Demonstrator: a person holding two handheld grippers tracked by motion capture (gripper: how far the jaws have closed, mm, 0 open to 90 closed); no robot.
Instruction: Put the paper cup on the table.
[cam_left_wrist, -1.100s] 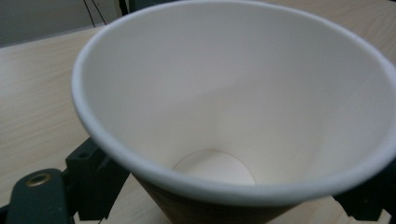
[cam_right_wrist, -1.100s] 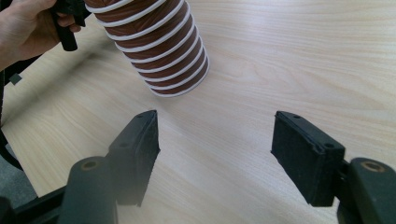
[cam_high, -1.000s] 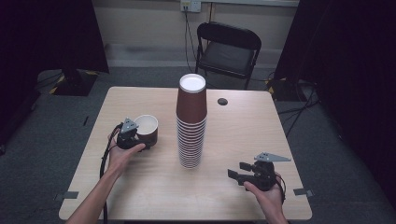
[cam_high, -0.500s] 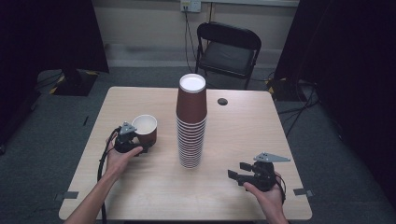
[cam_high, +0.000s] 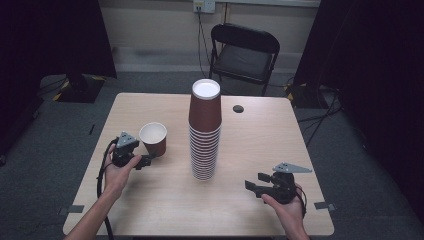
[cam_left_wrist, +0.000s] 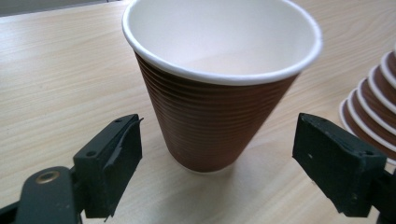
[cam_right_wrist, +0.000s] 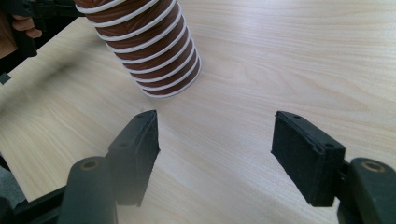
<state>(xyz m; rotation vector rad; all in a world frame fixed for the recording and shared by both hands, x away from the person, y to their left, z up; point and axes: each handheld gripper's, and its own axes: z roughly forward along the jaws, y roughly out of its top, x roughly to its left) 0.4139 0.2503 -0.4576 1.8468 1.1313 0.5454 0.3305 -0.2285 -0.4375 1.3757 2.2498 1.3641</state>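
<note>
A single brown ribbed paper cup (cam_high: 153, 137) (cam_left_wrist: 219, 93), white inside, stands upright on the wooden table (cam_high: 150, 200) at the left. My left gripper (cam_high: 146, 160) (cam_left_wrist: 222, 154) lies just in front of it. Its jaws have just been closing, but they stand apart on either side of the cup's base without touching it. A tall stack of brown cups (cam_high: 205, 135) (cam_right_wrist: 149, 51) (cam_left_wrist: 373, 112) rises mid-table, the top one upside down. My right gripper (cam_high: 254, 181) (cam_right_wrist: 215, 140) rests open near the front right, with bare table between its jaws.
A small dark round spot (cam_high: 238, 108) sits at the table's back right. A black folding chair (cam_high: 245, 50) stands behind the table. The left gripper's cable (cam_high: 101, 175) runs along the forearm toward the front edge.
My left gripper has pulled back a little from the single cup, toward the left and the near edge. The cup stays upright in place. The right gripper has not moved.
</note>
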